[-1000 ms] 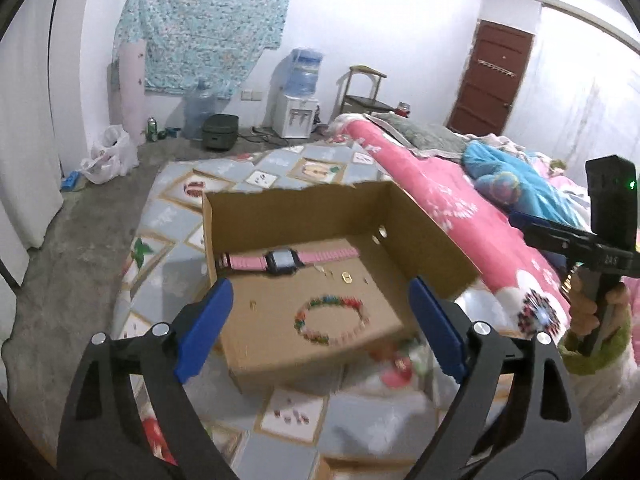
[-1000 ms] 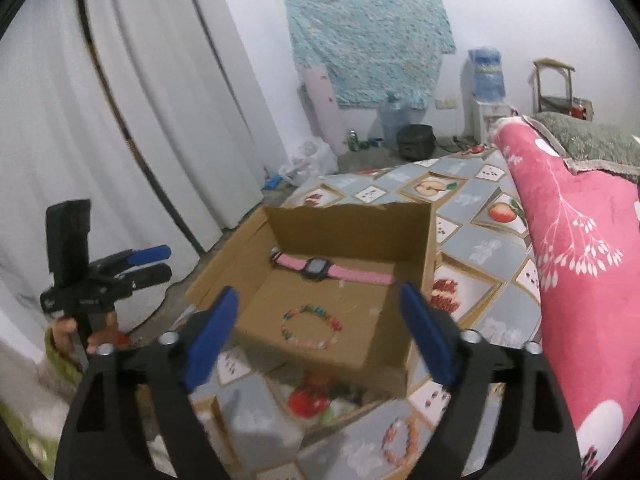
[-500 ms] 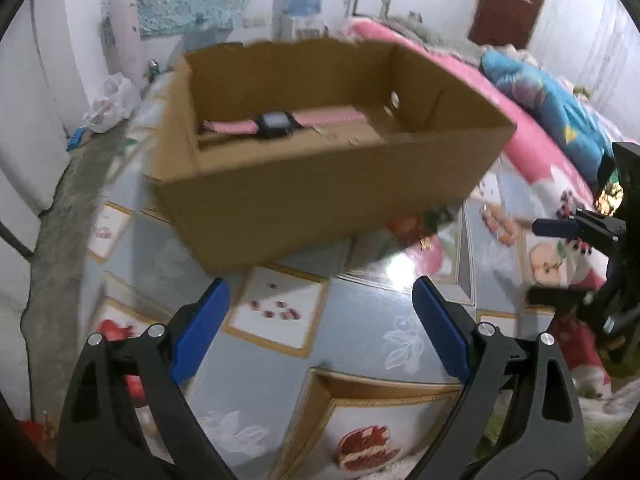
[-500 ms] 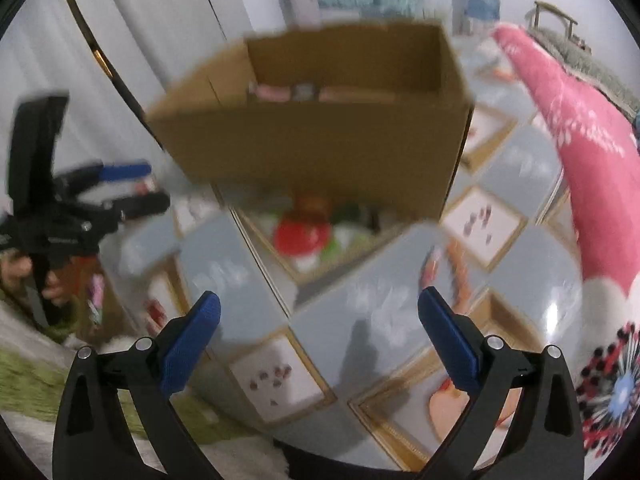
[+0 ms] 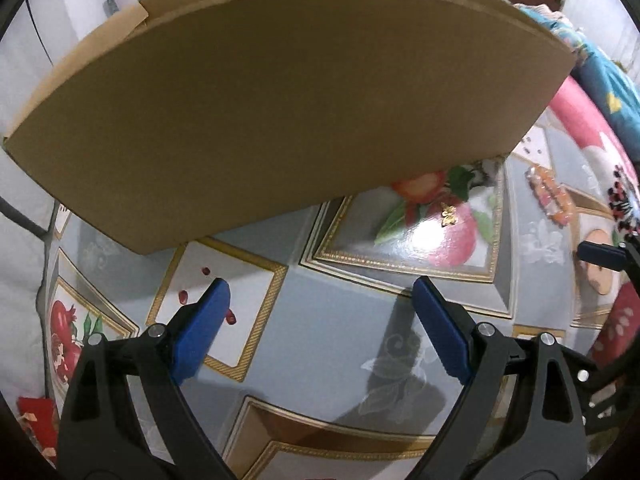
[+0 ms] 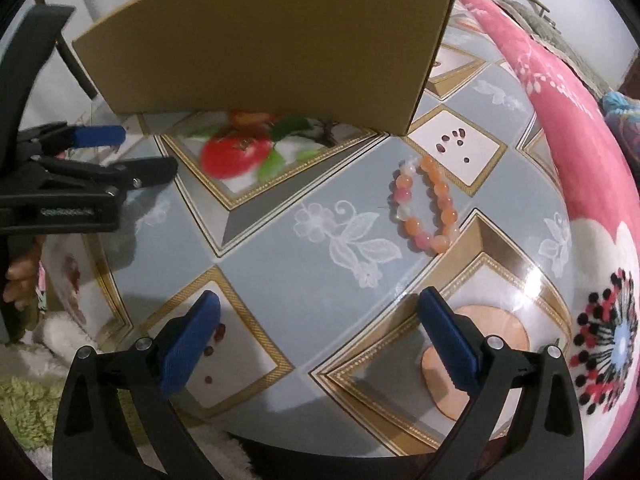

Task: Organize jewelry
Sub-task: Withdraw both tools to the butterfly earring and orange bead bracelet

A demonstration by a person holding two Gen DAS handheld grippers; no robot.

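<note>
A brown cardboard box point(image 5: 280, 92) point(image 6: 272, 40) stands on the patterned mat, and its near wall hides whatever lies inside. An orange and pink bead bracelet point(image 6: 426, 204) point(image 5: 550, 194) lies on the mat to the right of the box. A small gold butterfly piece point(image 5: 448, 215) lies on the printed apple just before the box. My left gripper point(image 5: 318, 312) is open and empty, low over the mat in front of the box. My right gripper point(image 6: 318, 322) is open and empty too, just short of the bracelet. In the right wrist view the left gripper point(image 6: 120, 152) shows at the left edge.
The fruit-patterned mat point(image 6: 320, 240) covers the floor. A pink flowered blanket point(image 6: 592, 160) rises along the right side. A green and white shaggy rug point(image 6: 24, 396) lies at the lower left. A hand point(image 6: 20, 280) holds the left gripper's handle.
Both grippers have come down and tilted toward the mat. The box's inside with the pink watch and bead bracelet has dropped out of sight behind its near wall.
</note>
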